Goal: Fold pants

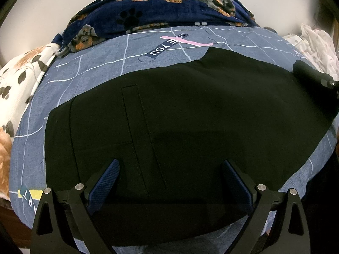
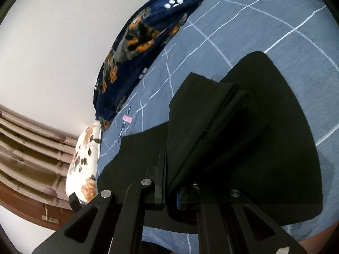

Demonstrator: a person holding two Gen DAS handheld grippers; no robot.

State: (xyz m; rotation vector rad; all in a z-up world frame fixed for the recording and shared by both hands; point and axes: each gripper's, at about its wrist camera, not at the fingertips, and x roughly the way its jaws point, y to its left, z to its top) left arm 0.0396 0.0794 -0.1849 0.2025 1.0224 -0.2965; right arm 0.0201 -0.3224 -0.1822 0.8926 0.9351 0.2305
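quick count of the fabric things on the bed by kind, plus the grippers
black pants: 1
blue grid bedsheet: 1
navy dog-print blanket: 1
white floral cloth: 1
white dotted cloth: 1
hand-held gripper: 2, left hand-held gripper, right hand-held gripper
total: 7

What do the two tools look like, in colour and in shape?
The left tool has black angular linkage arms with triangular cut-outs and round silver pins; its two fingers carry dark blue, finely textured pads. The right tool has the same black arms and silver pins, with a blue pad edge just visible. No cables, markings or sleeves show.
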